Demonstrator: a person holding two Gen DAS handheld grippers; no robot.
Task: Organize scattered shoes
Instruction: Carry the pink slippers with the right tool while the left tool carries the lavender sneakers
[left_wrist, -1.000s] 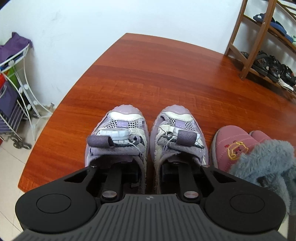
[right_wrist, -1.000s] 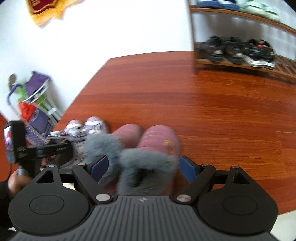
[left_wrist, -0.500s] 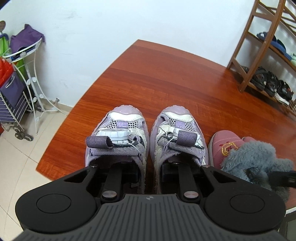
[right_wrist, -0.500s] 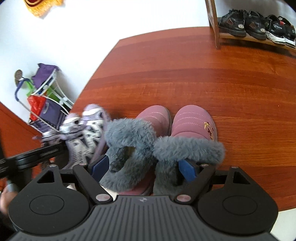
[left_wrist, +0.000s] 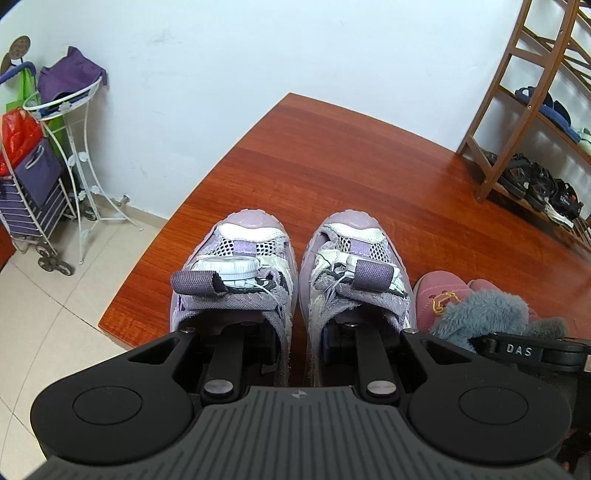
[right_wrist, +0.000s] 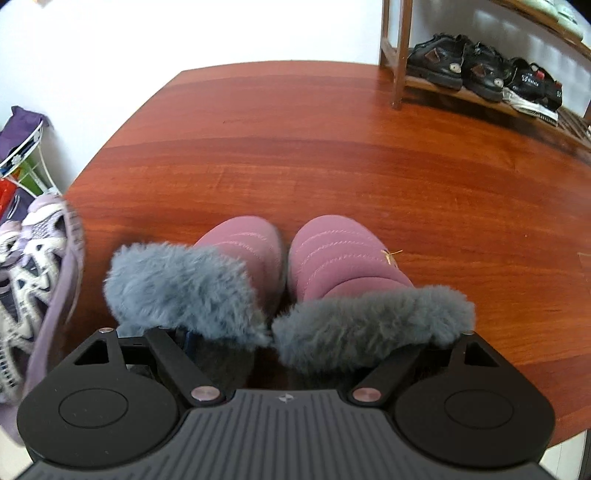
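Note:
A pair of worn purple mesh sneakers (left_wrist: 236, 266) hangs from my left gripper (left_wrist: 299, 343). One finger goes into each shoe, and the jaws are shut on the two inner walls. The pair is held just above the near left corner of the wooden table (left_wrist: 332, 155). In the right wrist view the sneakers (right_wrist: 40, 258) show tilted at the left edge. A pair of pink boots with grey fur cuffs (right_wrist: 240, 243) stands on the table. My right gripper (right_wrist: 291, 328) is low over the boots with jaws wide. Both fingertips are hidden under the fur.
A wooden shoe rack (right_wrist: 480, 74) with black shoes on its lowest shelf stands at the table's far right. On the tiled floor to the left are a white wire stand (left_wrist: 74, 129) and a striped trolley (left_wrist: 33, 192). The table's near edge lies just under both grippers.
My left gripper has risen with the sneakers and drifted toward the table's left corner. My right gripper has come down over the fur boots, whose cuffs now cover its fingertips.

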